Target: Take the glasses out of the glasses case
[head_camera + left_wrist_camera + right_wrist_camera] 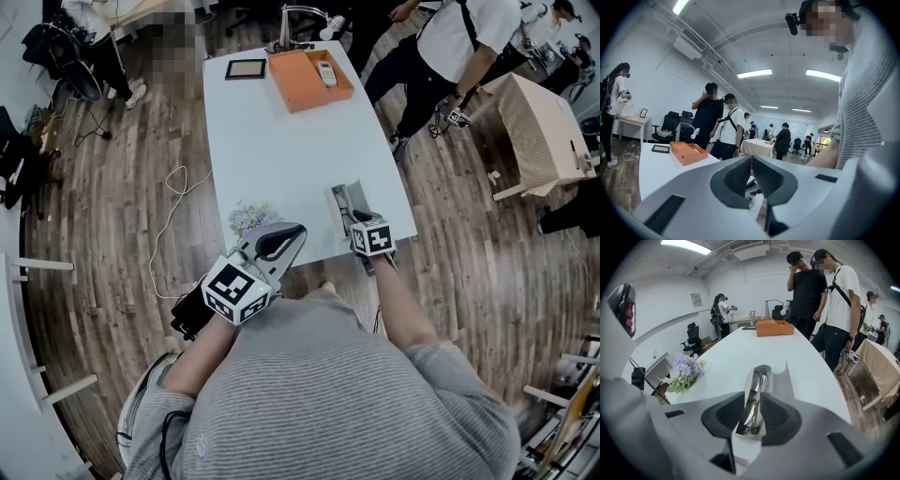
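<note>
right hand-held gripper (753,405) — jaws on glasses (758,380)

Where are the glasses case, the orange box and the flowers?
glasses case (785,378): right gripper view, raised lid.
orange box (774,330): right gripper view, front wall.
flowers (683,367): right gripper view, purple blooms.

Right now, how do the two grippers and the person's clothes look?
The left gripper and right gripper have pale grey shells and dark ribbed pads. Each bears a white cube with black square markers. The person wears a grey striped short-sleeved shirt.
</note>
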`<state>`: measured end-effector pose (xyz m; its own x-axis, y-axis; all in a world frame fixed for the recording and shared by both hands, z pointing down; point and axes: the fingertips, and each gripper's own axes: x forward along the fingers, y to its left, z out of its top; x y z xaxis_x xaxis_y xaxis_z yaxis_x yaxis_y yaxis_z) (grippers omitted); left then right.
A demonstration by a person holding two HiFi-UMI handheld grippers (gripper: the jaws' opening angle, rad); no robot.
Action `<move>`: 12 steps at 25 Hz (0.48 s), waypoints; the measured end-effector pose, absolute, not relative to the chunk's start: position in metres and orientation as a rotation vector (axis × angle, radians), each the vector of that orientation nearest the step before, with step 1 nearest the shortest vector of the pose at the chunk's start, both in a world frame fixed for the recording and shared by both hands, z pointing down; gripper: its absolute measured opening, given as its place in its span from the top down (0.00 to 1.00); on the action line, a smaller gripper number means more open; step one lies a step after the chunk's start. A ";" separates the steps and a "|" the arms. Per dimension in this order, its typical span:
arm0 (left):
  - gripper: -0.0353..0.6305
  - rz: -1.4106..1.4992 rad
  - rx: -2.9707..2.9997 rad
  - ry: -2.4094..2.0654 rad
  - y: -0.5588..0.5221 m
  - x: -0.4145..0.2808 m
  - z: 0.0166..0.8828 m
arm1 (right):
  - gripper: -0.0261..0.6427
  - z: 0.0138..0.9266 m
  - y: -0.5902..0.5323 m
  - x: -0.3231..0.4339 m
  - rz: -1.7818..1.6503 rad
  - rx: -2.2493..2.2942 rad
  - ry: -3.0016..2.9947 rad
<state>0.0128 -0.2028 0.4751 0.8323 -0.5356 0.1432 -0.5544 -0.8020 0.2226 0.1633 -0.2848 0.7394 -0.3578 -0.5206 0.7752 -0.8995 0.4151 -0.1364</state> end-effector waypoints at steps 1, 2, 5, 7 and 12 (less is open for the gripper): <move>0.91 0.107 2.758 -0.836 -0.203 0.013 0.475 | 0.80 0.740 -0.285 0.163 0.747 1.199 -2.018; 0.91 0.107 2.757 -0.836 -0.204 0.013 0.476 | 0.80 0.741 -0.286 0.163 0.748 1.198 -2.014; 0.91 0.110 2.755 -0.836 -0.204 0.013 0.476 | 0.80 0.745 -0.286 0.165 0.752 1.195 -1.994; 0.91 0.112 2.755 -0.837 -0.203 0.012 0.476 | 0.80 0.745 -0.285 0.166 0.751 1.199 -1.982; 0.91 0.117 2.753 -0.841 -0.203 0.011 0.476 | 0.80 0.748 -0.285 0.166 0.755 1.198 -1.967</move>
